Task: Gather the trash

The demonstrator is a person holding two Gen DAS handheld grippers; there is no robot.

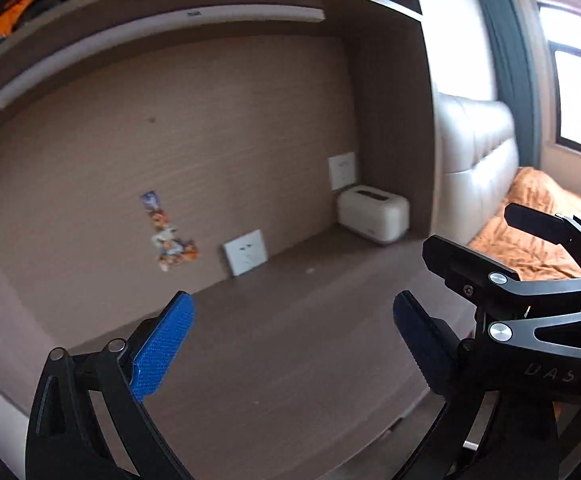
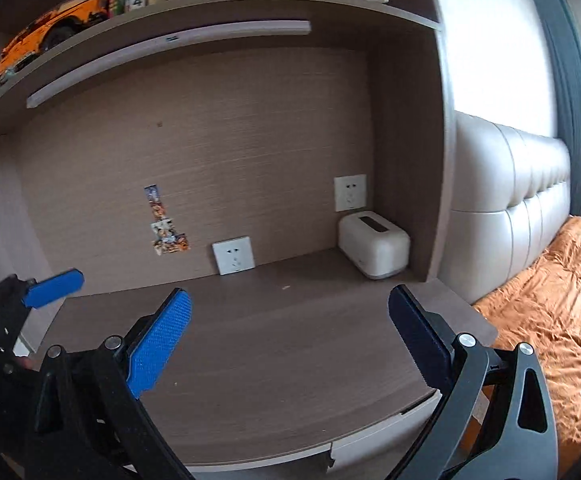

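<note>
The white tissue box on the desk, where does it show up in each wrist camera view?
Left wrist: the white tissue box sits right of centre, in the desk's back right corner.
Right wrist: the same box sits right of centre, a little lower, in the same corner.
Shared landmark: the wall socket directly above the box.

Daylight enters from the right, where the window (image 1: 578, 96) is blown out to white glare and the wall (image 2: 490, 60) beside the alcove washes pale. The alcove's wooden back panel (image 2: 218, 152) sits dimmer — soft shade under the shelf (image 2: 250, 12). Both views are slightly smeared, the left more so. Straight edges bow strongly outward, and the corners fall to black.
</note>
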